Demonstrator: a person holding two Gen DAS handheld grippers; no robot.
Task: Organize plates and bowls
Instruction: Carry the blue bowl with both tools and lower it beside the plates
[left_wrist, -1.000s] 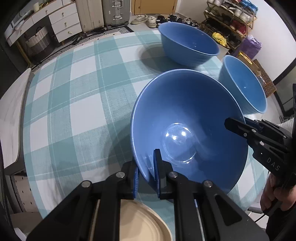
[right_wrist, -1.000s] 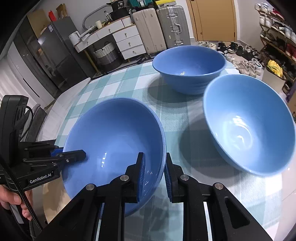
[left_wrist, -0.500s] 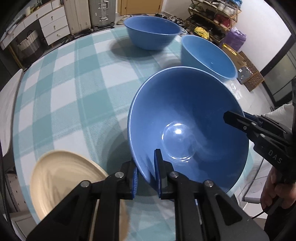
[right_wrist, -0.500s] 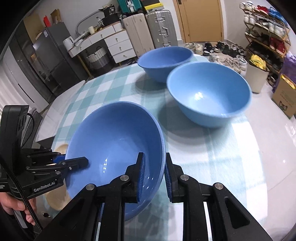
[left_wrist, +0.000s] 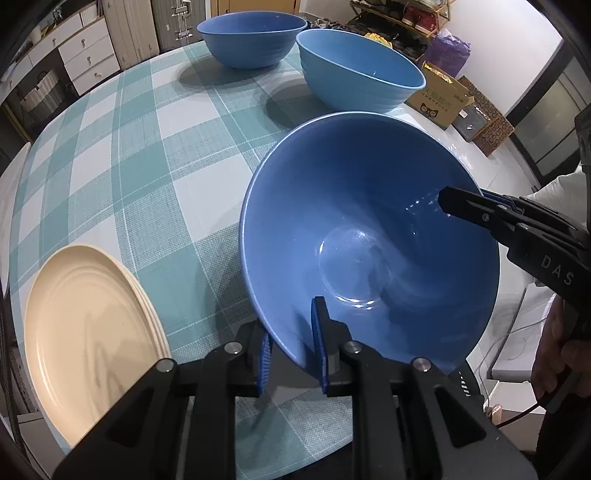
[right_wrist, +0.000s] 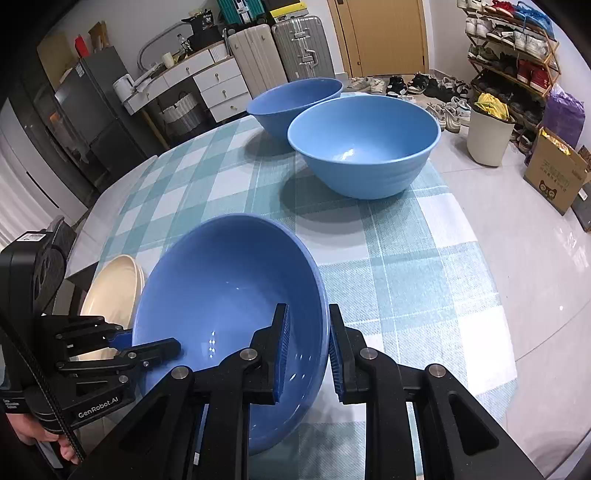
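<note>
Both grippers, left (left_wrist: 291, 345) and right (right_wrist: 306, 356), stay clamped on the bowl's (left_wrist: 369, 236) rim, now carried back from the other bowls (right_wrist: 364, 146) beside the plates (left_wrist: 88, 332), likely for stacking.

White letters "DAS" are showing on the black body of the right gripper (left_wrist: 461, 206) in the left wrist view, and whatever follows them is running out of sight. In the right wrist view, "GenRobot.AI" is reading clearly in white along the lower body of the left gripper (right_wrist: 162, 349). Print and a cat-face logo are showing on the cardboard box (right_wrist: 554, 177) on the floor at right, but the characters are coming through too small to read.
</note>
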